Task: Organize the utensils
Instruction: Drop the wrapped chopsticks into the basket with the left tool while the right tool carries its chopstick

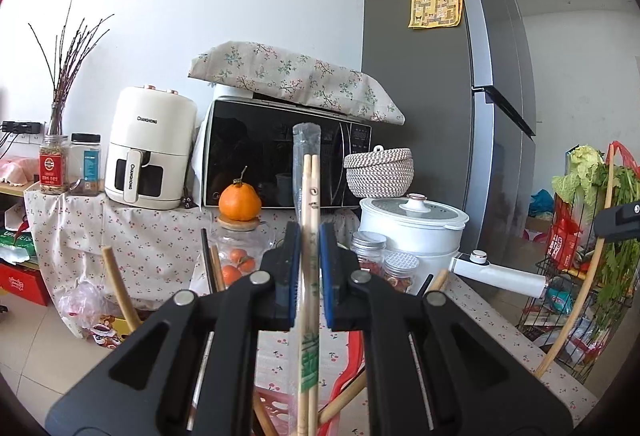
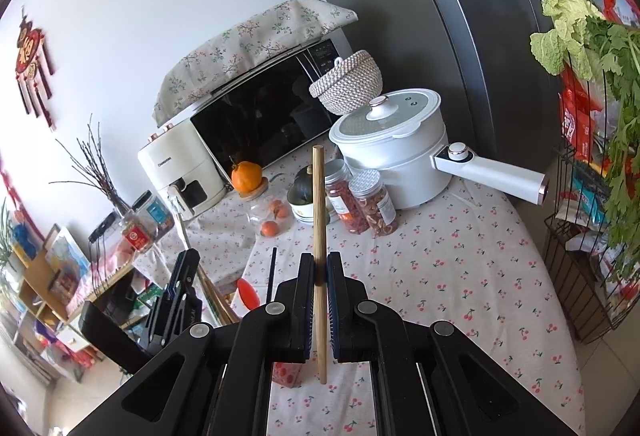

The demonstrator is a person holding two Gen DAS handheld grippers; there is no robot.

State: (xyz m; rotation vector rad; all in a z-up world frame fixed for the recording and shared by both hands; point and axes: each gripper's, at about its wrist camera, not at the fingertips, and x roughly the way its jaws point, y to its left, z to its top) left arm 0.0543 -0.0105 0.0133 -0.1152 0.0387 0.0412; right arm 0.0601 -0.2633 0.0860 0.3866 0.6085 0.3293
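Note:
My left gripper [image 1: 309,236] is shut on a pair of wooden chopsticks in a clear plastic sleeve [image 1: 310,195], held upright above the table. Below it several wooden utensil handles [image 1: 116,286] and a red one [image 1: 352,364] stick up around a pink holder [image 1: 276,402]. My right gripper [image 2: 320,268] is shut on a single wooden stick [image 2: 319,220], held upright over the cherry-print tablecloth [image 2: 440,276]. The left gripper [image 2: 176,300] shows at the left of the right wrist view, with wooden handles [image 2: 216,300] and a red spoon [image 2: 248,294] beside it.
At the back stand a white air fryer [image 1: 150,147], a microwave [image 1: 280,155], an orange on a jar [image 1: 239,201], a white pot with a long handle [image 2: 400,143], spice jars [image 2: 372,203], a woven basket [image 2: 348,81] and a grey fridge [image 1: 440,75]. A wire rack with greens [image 2: 592,163] stands at the right.

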